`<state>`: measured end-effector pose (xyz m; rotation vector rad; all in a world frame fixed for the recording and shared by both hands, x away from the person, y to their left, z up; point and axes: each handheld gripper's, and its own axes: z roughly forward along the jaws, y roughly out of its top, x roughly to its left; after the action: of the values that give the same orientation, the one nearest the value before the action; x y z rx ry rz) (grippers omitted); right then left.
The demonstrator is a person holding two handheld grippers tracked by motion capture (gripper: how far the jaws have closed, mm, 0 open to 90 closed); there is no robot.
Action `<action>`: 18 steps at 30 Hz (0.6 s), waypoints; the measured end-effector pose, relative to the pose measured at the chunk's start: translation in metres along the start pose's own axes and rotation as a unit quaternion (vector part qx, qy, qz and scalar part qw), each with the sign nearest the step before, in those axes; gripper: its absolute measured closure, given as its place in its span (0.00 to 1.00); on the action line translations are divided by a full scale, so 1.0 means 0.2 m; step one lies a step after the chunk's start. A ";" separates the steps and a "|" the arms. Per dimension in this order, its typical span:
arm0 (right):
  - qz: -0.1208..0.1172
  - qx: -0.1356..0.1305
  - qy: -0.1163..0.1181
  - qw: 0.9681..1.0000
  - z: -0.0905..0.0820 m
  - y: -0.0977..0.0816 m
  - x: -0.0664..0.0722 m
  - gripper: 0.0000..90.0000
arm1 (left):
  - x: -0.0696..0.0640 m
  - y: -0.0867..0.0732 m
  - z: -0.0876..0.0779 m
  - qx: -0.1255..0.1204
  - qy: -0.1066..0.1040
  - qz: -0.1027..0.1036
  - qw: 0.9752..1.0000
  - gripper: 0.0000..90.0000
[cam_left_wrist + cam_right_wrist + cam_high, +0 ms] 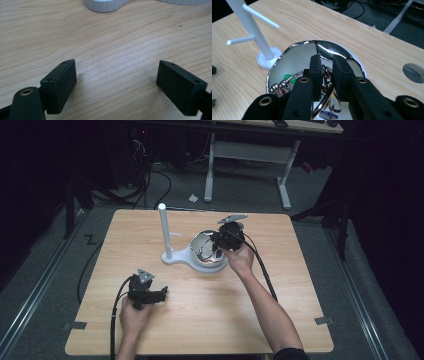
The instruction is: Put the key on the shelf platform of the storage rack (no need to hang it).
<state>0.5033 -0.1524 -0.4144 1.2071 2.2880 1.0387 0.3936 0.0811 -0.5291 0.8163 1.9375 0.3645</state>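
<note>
The right gripper point(326, 72) is reaching down into a shiny metal bowl point(294, 58), its jaws drawn narrow around a metal ring point(327, 86) that is lying with other small pieces in the bottom. That ring is sitting directly between the pads and just below the jaw tips; whether the pads are truly pinching it or only flanking it is hard to tell, since the ring is thin and partly hidden behind them. To do this step well, the hand should be lifting straight up and slowly, keeping the pinch steady, because a smooth, round wire loop is likely to be slipping or swinging against flat black pads, and neighbouring loops may be tangling with it. Beside the held ring, a little below and to the left of the jaws, green beads point(287, 77) and a coiled bracelet point(277, 87) are resting against the mirrored wall. Beyond the jaws to the left, a white post with thin pegs point(253, 27) is standing on a matte white base. The left gripper point(116, 80) is waiting with its jaws spread wide over the pale woodgrain table point(112, 37), holding nothing.
</note>
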 end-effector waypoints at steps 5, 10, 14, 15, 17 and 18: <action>-0.008 0.011 -0.012 1.000 0.02 -0.03 0.00 0.87 | 0.00 0.00 0.00 0.000 -0.001 0.002 1.000 0.19; -0.006 0.017 -0.017 1.000 0.05 -0.05 -0.01 0.87 | -0.01 0.00 0.00 0.000 0.004 -0.010 1.000 0.19; 0.000 0.024 -0.021 0.999 0.08 -0.06 -0.03 0.87 | -0.01 0.00 0.00 0.000 0.004 -0.009 1.000 0.19; -0.001 0.025 -0.022 0.999 0.08 -0.07 -0.03 0.87 | -0.01 0.00 0.00 0.000 0.004 -0.010 1.000 0.19; -0.002 0.029 -0.023 0.999 0.09 -0.07 -0.03 0.87 | -0.01 0.00 0.00 0.000 0.004 -0.009 1.000 0.19; -0.001 0.034 -0.023 0.999 0.10 -0.08 -0.04 0.86 | 0.00 0.00 0.00 -0.001 0.005 -0.008 1.000 0.19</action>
<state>0.5104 -0.1554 -0.4392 1.2422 2.3061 0.9308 0.3937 0.0802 -0.5287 0.7988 1.9506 0.3614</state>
